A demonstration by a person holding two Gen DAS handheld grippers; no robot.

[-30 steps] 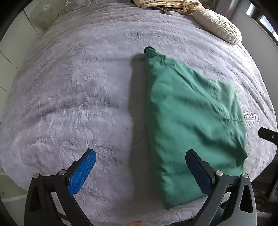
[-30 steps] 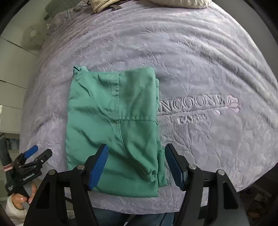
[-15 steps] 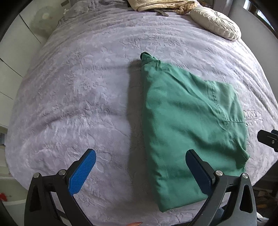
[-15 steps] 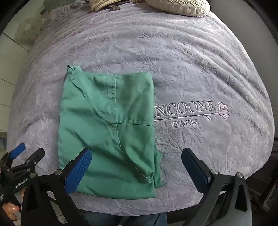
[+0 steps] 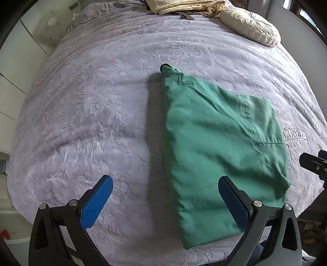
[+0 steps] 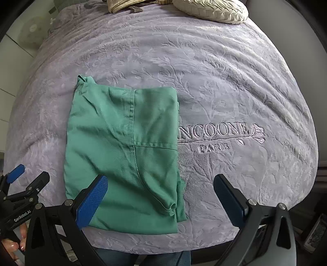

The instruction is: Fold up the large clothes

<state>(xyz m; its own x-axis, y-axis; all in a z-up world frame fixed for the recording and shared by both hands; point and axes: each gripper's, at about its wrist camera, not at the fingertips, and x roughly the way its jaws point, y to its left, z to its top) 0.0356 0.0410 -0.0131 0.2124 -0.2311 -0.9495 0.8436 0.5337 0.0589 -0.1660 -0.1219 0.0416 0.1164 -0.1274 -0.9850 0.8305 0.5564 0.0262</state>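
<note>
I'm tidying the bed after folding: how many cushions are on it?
1: a cream cushion lies at the far right of the bed, beside a beige bundle that may hide more. The green garment lies folded nearer.

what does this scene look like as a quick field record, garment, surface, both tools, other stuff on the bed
garment: green garment, folded into a compact rectangle, lying flat
surface: lilac embossed bedspread with stitched lettering beside the garment
left tool: open, holding nothing, above the bed
right tool: open, holding nothing, over the garment's near edge
far end: cream round cushion, beige bundled fabric
</note>
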